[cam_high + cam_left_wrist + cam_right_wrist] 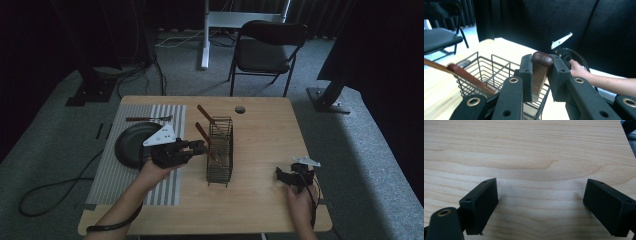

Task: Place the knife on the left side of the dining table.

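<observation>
— Two grippers over the wooden table [265, 135]. Which one is busy?

— Left gripper [539, 75], middle of the high view, just left of the black wire basket [220, 150]. Its jaws are clamped on a brown-handled utensil [541, 60]; the rounded handle end pokes up between them in the left gripper view, right at the basket's rim.

— Anything else in that basket?

— Another brown handle [466, 75] leaning across the wire at the left of that view, and from above a further handle [204, 114] sticking out toward the upper left.

— And the right gripper [540, 205]?

— Lower right of the high view, near the table's edge, held in a hand [300, 202]. Jaws spread wide, bare wood between them — grasping nothing.

— Left of the basket?

— Striped placemat [167, 192] with a dark round plate [131, 145] on it, and a piece of cutlery [147, 119] lying above the plate. Folding chair [267, 47] stands past the table's far edge.
</observation>
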### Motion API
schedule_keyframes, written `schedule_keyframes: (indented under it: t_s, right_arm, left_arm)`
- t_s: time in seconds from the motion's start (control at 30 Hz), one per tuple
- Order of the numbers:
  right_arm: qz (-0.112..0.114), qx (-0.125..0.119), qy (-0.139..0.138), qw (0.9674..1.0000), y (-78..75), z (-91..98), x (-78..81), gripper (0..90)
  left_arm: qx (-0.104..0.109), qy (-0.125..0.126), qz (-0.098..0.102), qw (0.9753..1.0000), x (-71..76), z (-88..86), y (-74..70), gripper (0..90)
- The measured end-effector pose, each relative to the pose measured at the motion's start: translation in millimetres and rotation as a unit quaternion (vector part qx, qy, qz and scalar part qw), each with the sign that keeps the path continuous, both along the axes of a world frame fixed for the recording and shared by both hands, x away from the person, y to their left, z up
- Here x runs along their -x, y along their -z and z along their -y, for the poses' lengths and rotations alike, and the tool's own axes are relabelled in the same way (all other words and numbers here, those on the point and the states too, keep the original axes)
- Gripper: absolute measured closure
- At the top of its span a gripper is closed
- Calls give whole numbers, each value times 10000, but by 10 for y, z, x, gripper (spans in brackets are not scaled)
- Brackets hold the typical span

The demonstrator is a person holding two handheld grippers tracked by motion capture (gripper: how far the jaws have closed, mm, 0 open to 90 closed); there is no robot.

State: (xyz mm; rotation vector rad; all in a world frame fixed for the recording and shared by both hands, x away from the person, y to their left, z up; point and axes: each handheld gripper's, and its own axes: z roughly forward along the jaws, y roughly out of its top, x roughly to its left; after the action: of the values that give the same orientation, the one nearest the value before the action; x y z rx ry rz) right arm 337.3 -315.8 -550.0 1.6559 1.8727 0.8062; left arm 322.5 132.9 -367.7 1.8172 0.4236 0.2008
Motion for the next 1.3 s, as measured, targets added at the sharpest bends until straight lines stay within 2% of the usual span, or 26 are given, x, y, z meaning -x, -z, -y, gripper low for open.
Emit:
schedule_keyframes:
  t_s: [0.33,0.47,0.8,0.83,0.93,0.97,1.1,1.3]
  right_arm:
    - [1,0,-2,10000,0,0,0,116]
    - [-3,3,-2,10000,-1,0,0,116]
    - [-2,2,-2,10000,-1,0,0,116]
    - [-3,2,-1,10000,-1,0,0,116]
    - [1,1,0,10000,0,0,0,116]
    - [2,1,1,10000,0,0,0,116]
    - [1,0,1,10000,0,0,0,116]
    - [3,1,1,10000,0,0,0,116]
  left_arm:
    - [112,-84,152,9998,58,-93,-234,753]
    - [140,-158,262,9994,105,-205,-360,753]
    - [179,-254,331,9990,206,-458,-514,753]
    - [159,-302,399,9986,241,-487,-532,753]
    - [112,-259,426,9987,276,-535,-550,753]
    - [86,-341,463,9983,307,-593,-558,752]
    - [99,-392,428,9983,341,-709,-552,753]
    - [63,-560,369,9977,404,-916,-439,752]
